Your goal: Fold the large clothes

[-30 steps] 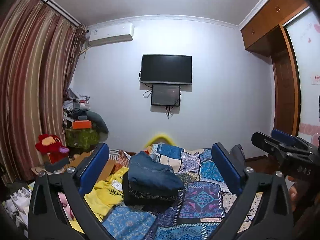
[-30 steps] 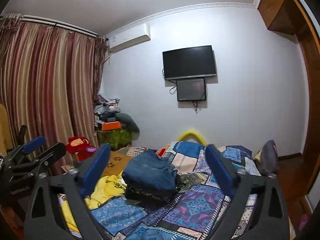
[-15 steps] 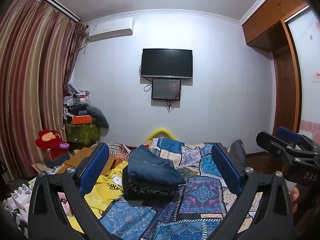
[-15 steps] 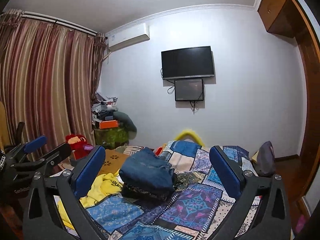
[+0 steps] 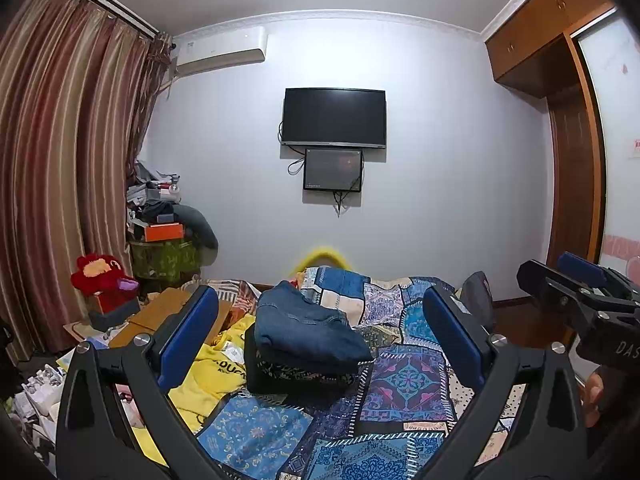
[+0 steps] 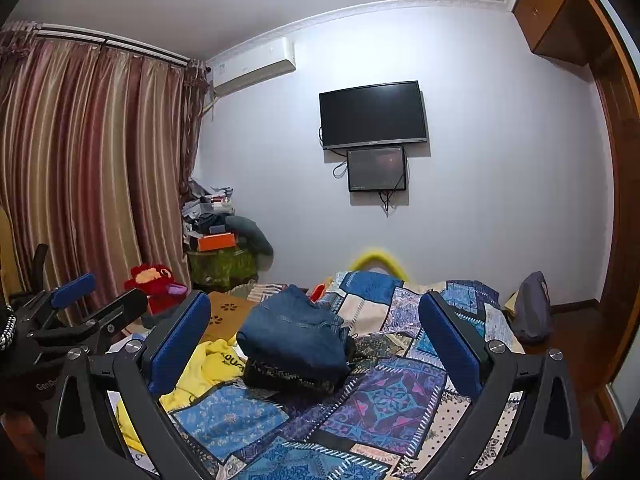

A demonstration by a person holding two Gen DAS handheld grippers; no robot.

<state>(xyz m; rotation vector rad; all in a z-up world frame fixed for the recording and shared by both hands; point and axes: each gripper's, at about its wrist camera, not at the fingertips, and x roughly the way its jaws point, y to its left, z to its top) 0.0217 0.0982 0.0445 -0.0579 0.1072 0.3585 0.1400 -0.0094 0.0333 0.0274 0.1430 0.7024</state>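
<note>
The folded blue jeans point(image 5: 304, 330) sit on a dark folded cloth point(image 5: 296, 376) on the bed point(image 5: 408, 384), beside a yellow shirt point(image 5: 216, 372), while the left gripper point(image 5: 320, 344) and right gripper point(image 6: 316, 344) are both spread wide and hold nothing.

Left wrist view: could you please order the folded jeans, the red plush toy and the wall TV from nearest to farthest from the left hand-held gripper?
1. Folded jeans, centre, on the bed.
2. Red plush toy, far left, beside the curtain.
3. Wall TV, on the far wall.
</note>
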